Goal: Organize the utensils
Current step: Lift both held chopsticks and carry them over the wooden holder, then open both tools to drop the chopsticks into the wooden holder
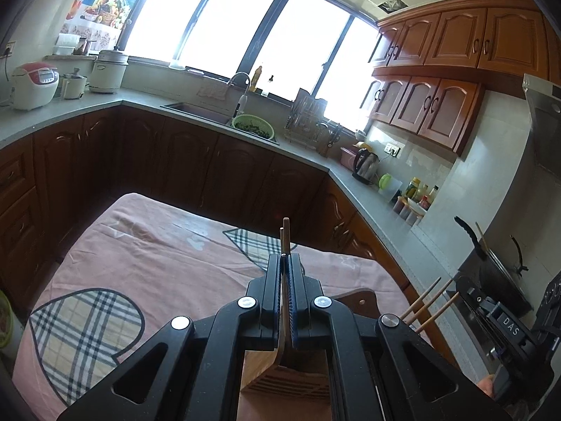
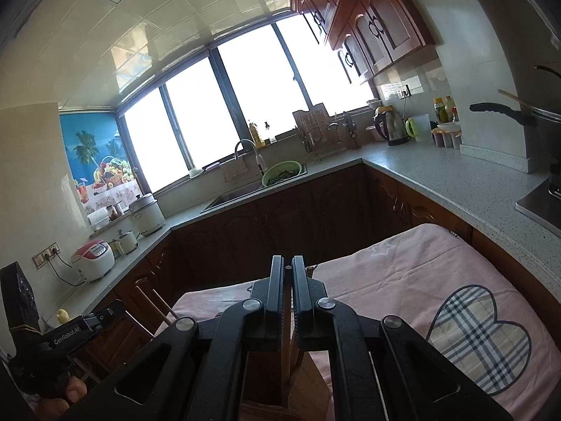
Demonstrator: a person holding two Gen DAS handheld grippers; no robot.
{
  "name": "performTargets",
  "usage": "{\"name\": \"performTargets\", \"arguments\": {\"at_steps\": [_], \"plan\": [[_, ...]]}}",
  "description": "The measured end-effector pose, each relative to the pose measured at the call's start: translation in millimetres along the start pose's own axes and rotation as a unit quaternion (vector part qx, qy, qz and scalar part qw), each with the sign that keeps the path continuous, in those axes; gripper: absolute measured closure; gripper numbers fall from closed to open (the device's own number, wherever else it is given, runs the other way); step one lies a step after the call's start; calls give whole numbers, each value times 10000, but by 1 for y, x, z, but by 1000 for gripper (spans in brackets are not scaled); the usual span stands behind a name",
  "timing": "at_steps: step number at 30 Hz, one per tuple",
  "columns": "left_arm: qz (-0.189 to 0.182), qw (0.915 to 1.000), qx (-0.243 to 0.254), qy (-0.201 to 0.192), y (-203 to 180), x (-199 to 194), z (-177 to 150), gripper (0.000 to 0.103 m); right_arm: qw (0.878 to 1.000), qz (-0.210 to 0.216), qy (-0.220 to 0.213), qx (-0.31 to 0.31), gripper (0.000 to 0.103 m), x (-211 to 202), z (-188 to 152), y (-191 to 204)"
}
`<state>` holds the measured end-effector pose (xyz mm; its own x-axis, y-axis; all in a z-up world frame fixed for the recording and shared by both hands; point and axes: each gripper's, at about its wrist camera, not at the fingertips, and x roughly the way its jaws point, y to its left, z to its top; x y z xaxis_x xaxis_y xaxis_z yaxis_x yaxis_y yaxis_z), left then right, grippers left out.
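Left wrist view: left gripper [image 1: 284, 263] clamped narrow on 2 wooden chopsticks [image 1: 285, 235], tips projecting upward past the fingertips, shafts running down between the pads toward a wooden utensil holder [image 1: 284, 375] directly below. Holder standing near the right edge of the table, on a pink tablecloth [image 1: 168, 256] printed with plaid hearts. Seen only here: 3 further chopsticks [image 1: 429, 301] fanned out at the right side, next to the right gripper's body [image 1: 505, 329], plus a black wok [image 1: 491, 270] on the stove behind it.

Right wrist view: right gripper [image 2: 287, 270] drawn to a narrow slit, with a thin wooden stick [image 2: 286, 347] visible in the gap lower down, between the pads. Firm clamping on that stick not confirmable from this angle. Same wooden holder partly visible beneath the linkage. Seen only here: left gripper's body [image 2: 73, 336] at the lower left with a hand [image 2: 59, 400] wrapped on its grip, and 2 chopstick shafts [image 2: 154, 308] angled beside it.

Common to both views: grey countertop [image 2: 438, 175] along the far and side walls, sink [image 1: 196, 110] with faucet under the window, green colander [image 1: 253, 127] beside the sink, dish rack [image 1: 308, 122], electric kettle [image 1: 366, 165] and white rice cooker [image 1: 33, 86] on the counter.
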<state>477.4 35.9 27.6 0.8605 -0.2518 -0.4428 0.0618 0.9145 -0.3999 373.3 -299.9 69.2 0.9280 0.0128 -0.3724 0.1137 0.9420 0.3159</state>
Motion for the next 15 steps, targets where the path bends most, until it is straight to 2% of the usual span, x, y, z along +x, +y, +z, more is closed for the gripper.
{"name": "performTargets", "arguments": {"at_steps": [13, 14, 15], "plan": [[31, 10000, 78, 19, -7, 8, 9, 100, 9999, 11, 151, 30, 98, 6, -2, -3], [40, 9999, 99, 19, -7, 8, 8, 100, 9999, 14, 155, 30, 98, 6, -2, -3], [51, 9999, 126, 19, -7, 8, 8, 100, 9998, 24, 173, 32, 93, 6, -2, -3]]}}
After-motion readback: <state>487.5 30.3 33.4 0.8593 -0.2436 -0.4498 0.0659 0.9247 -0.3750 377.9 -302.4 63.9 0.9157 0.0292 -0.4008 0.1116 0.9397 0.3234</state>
